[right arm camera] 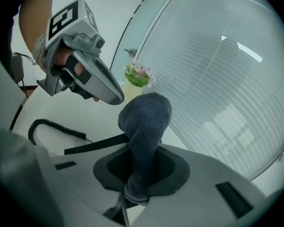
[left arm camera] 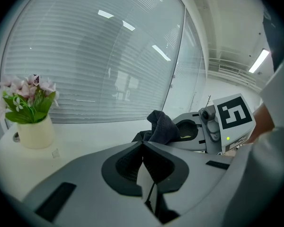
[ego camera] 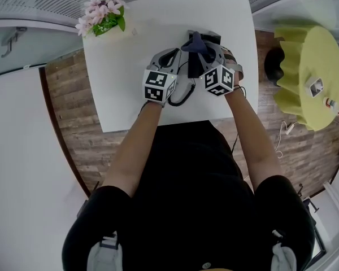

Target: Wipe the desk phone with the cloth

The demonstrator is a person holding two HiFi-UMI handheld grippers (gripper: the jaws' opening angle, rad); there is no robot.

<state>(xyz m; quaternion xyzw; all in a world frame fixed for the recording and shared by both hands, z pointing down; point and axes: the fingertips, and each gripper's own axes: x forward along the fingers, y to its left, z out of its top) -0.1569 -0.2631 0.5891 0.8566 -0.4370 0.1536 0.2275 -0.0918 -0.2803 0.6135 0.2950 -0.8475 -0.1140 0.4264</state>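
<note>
Dark blue-grey knit cloth (right arm camera: pixel 146 122) clamped in right gripper (right arm camera: pixel 135 178); jaws clenched on its lower end, free fold bulging forward; left gripper (left arm camera: pixel 143 150) squeezed closed, nothing between jaws, just beside right one at its 9 o'clock; black desk phone (ego camera: pixel 212 38) on white table (ego camera: pixel 130 78) at 12 o'clock from both, mostly hidden beneath them; coiled cord (right arm camera: pixel 52 125) trailing toward 6; flower pot (ego camera: pixel 104 18) at 10 o'clock, well apart. Likely step: bringing cloth to phone, wipe not clearly begun; next calls for pressing fold onto casing and sweeping across, left gripper steadying.
</note>
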